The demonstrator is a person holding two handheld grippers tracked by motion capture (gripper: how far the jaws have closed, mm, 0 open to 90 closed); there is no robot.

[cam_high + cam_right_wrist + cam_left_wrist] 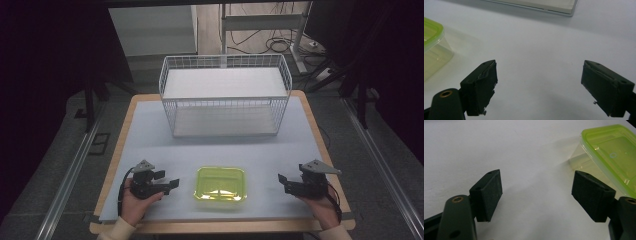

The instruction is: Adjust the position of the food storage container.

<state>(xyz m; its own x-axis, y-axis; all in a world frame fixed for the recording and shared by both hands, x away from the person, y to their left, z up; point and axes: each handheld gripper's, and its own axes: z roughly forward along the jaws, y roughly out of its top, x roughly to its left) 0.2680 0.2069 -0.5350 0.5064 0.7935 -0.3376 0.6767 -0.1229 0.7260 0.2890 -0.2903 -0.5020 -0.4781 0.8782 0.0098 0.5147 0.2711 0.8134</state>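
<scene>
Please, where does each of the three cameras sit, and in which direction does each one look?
High view: above the person's side, looking forward and down on the table; both hands, left gripper, right gripper, white wire basket.
Left gripper view: on that gripper, looking along its open jaws.
Right gripper view: likewise, open jaws.
All three views share the lidded yellow-green translucent plastic container.

A: What do the tools look like?
B: The left gripper [169,185] and right gripper [283,181] are both black, each topped by a grey three-cornered plate, with a dark cable trailing back past the wrist.
A: And close up?
B: Flat rectangular black pads [489,195] sit on dark arms with a brass-ringed hole just below; the right gripper's pads [481,86] look frayed at the edges.
A: Clothing?
B: Cream sleeves [116,231] behind each hand.
</scene>
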